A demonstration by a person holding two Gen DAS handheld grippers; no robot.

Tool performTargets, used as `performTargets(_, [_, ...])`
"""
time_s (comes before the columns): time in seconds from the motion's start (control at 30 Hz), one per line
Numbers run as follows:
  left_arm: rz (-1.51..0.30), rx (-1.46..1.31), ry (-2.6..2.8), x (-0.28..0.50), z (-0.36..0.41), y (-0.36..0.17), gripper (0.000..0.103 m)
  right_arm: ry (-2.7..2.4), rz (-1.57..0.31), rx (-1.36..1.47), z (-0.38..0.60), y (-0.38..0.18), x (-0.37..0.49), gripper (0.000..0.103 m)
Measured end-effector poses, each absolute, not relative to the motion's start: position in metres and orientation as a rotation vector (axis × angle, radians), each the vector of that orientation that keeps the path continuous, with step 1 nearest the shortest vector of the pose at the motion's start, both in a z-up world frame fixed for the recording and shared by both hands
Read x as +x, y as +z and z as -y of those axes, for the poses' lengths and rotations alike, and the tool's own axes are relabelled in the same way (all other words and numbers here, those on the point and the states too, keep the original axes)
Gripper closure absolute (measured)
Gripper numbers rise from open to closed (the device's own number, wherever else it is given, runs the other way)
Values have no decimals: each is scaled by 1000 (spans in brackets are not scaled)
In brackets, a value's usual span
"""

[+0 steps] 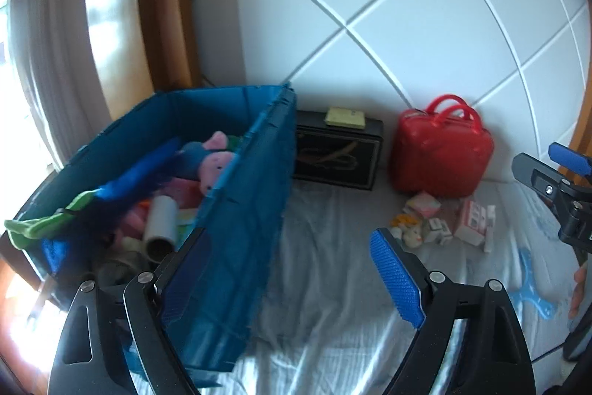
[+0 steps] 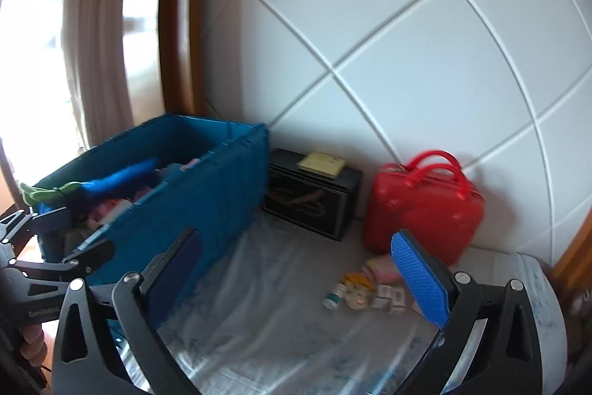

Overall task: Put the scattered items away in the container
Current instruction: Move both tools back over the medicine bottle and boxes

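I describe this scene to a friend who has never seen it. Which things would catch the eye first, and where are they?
The big blue box at the left, full of soft toys. Next the shiny red bag against the white wall at the right, with a heap of small items on the sheet before it. Both grippers, left and right, are open and empty.

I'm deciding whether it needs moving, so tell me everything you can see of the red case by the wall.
The red case is a small, glossy, hard-looking bag with rounded corners and two arched red handles on top. It looks closed and stands upright on the bed sheet, its back against the white panelled wall, right of the black box. Small scattered items lie at its front; contact is unclear.
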State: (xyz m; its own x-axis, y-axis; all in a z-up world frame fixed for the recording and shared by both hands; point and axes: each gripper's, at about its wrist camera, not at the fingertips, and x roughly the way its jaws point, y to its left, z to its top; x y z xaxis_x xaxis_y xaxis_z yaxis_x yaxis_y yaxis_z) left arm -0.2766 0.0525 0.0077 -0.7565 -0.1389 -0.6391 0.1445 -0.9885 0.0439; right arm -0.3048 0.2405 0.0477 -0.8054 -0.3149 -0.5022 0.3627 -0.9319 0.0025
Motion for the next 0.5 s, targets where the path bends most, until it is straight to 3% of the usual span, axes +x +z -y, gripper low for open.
performTargets(0.37, [75,1330,-2808,-367,-173,-77,15,-2807,5,1128,-428,-40,-355,0])
performTargets(0.5, [125,1426,-2759,-403,-184,-120,15,-2738,43,1228,-438,-85,-388,0])
